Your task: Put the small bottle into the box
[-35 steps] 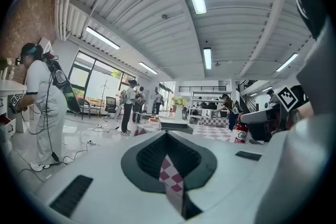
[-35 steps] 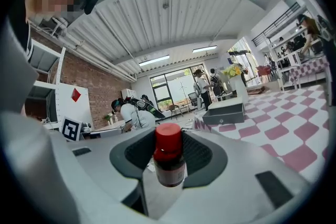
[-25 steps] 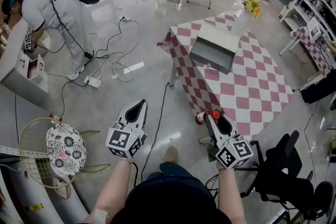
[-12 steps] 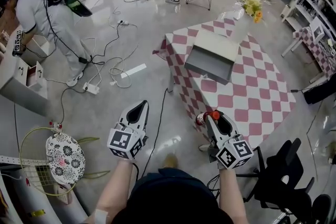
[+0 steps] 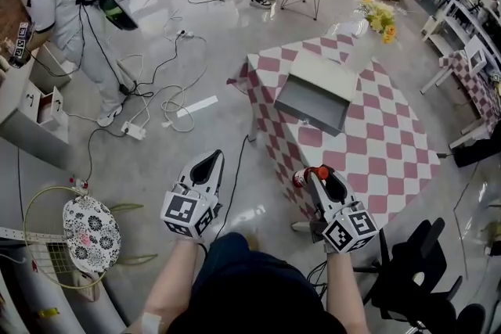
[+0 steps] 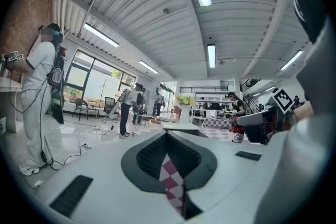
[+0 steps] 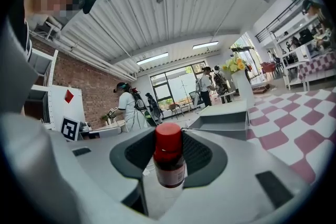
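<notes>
A small dark-red bottle [image 7: 169, 160] with a red cap stands upright between the jaws of my right gripper [image 7: 169, 141], which is shut on it. In the head view that gripper [image 5: 315, 173] holds the bottle [image 5: 304, 176] at the near edge of the pink-and-white checkered table [image 5: 376, 145]. The grey open box [image 5: 317, 92] sits farther back on the table and shows ahead in the right gripper view [image 7: 223, 118]. My left gripper [image 5: 211, 157] hangs over the floor left of the table. Its jaws [image 6: 167, 136] meet at the tips with nothing between them.
A person in white [image 5: 66, 12] stands at the far left beside white shelves. Cables [image 5: 160, 94] lie across the floor. A floral stool [image 5: 90, 232] is at the lower left and a black chair [image 5: 415, 281] at the lower right. Yellow flowers [image 5: 380, 12] stand beyond the table.
Both grippers have moved forward towards the table, which now lies closer. The bottle stays gripped in the right gripper.
</notes>
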Action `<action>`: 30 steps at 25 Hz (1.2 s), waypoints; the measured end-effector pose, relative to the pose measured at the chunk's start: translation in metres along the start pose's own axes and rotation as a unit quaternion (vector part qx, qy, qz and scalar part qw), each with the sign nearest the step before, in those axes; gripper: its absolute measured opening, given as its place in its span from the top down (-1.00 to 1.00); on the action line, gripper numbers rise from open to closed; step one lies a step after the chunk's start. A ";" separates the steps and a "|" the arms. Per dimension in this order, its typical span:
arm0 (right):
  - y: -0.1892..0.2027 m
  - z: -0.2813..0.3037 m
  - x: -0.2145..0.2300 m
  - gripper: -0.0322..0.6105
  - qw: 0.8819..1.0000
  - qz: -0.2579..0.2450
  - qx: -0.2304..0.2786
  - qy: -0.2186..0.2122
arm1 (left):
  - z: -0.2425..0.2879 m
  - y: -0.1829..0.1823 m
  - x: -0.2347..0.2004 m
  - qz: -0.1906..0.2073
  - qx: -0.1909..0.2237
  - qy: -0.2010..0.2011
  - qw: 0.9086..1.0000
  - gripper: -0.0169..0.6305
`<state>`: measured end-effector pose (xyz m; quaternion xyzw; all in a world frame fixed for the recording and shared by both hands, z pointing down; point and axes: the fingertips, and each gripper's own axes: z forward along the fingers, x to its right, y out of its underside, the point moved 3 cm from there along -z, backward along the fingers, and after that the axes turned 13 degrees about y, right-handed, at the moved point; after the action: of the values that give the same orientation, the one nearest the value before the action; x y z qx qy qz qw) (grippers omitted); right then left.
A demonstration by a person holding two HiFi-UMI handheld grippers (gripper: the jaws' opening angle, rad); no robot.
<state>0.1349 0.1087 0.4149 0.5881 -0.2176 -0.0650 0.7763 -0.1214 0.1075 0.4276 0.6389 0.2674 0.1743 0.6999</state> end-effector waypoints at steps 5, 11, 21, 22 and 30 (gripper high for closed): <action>0.000 0.004 0.000 0.42 1.000 0.009 -0.001 -0.006 | -0.003 0.001 -0.003 0.000 -0.008 -0.008 1.000 0.94; 0.001 0.019 0.001 0.42 1.000 0.014 -0.005 -0.013 | 0.004 0.001 -0.012 0.002 -0.014 -0.015 1.000 0.94; -0.026 0.057 0.025 0.42 1.000 0.010 0.004 0.004 | 0.061 -0.013 -0.040 0.003 -0.007 0.006 1.000 0.94; -0.029 0.063 0.028 0.42 1.000 0.011 0.005 0.006 | 0.067 -0.014 -0.044 0.002 -0.007 0.009 1.000 0.94; -0.036 0.102 0.042 0.42 1.000 0.016 0.001 0.021 | 0.109 -0.011 -0.074 -0.007 -0.019 0.023 1.000 0.94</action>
<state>0.1357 -0.0069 0.4142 0.5867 -0.2107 -0.0396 0.7809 -0.1161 -0.0242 0.4324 0.6197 0.2847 0.1890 0.7066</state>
